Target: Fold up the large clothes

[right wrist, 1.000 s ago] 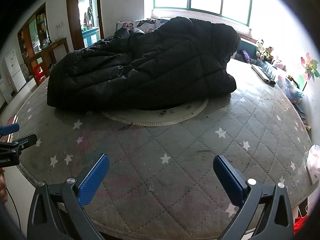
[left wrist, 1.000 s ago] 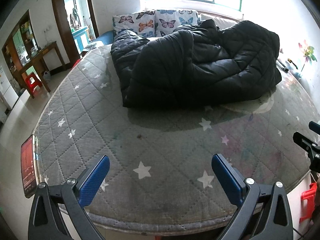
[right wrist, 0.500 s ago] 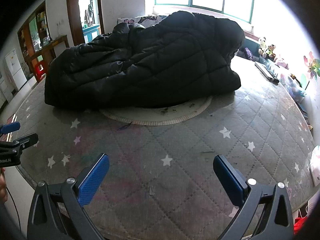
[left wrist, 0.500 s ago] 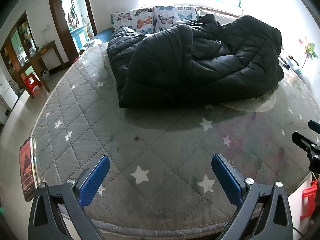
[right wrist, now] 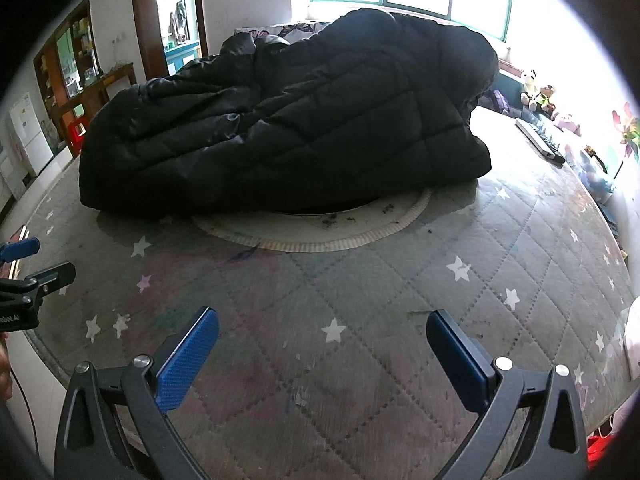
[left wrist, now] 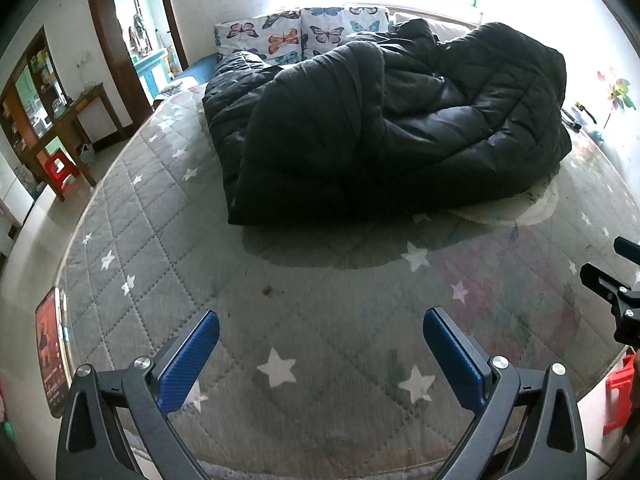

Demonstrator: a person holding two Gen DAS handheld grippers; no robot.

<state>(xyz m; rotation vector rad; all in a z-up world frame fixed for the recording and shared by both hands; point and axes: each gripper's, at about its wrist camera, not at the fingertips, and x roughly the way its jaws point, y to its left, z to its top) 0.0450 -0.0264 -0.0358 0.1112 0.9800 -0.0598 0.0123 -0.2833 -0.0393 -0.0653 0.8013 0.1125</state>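
approach to coat, nothing gripped
our left gripper [left wrist: 320,344] and right gripper [right wrist: 322,344] gape wide over the mattress [left wrist: 320,288]; we advise seizing the coat [right wrist: 288,128] hem squarely.

A grey star-patterned mattress [left wrist: 168,216] carries a round cream mat [right wrist: 320,236] near its middle. Butterfly-print pillows [left wrist: 304,36] line its far edge, a phone [left wrist: 50,356] lies at its near left edge, and a remote control [right wrist: 538,141] sits near its right edge beside stuffed toys [right wrist: 538,92].
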